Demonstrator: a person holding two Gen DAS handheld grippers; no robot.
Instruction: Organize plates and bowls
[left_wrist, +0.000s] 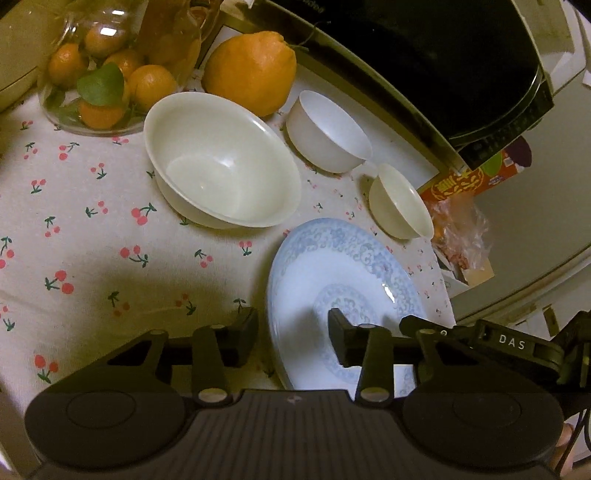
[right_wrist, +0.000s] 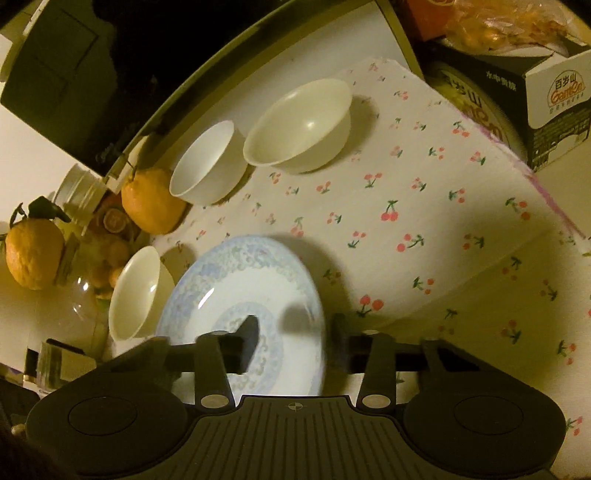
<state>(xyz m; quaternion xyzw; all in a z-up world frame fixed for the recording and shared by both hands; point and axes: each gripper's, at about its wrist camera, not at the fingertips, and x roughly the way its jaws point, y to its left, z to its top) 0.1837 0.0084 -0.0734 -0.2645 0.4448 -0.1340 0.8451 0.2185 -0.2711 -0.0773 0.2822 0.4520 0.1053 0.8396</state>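
Black jaws of the left hand-held gripper straddle the near left rim of a blue-patterned plate, one finger on the cherry-print cloth outside the edge, the other over the plate's well. The jaws stand partly closed around the rim; whether the pads already press it cannot be told. From the opposite side, the right hand-held gripper brackets the same plate at its right edge in the same half-closed posture, and there too contact is unclear. The plate lies on the tabletop, close to its front edge, with a large cream bowl, a white bowl and a small cream bowl arranged beyond it. A large orange fruit and a glass jar of small oranges sit at the back, beside a black appliance. The step in hand appears to be a two-sided grasp of the plate. Next, both sets of jaws likely need to tighten evenly on the rim before any level lift, since a lopsided pull could tip the plate toward the bowls.
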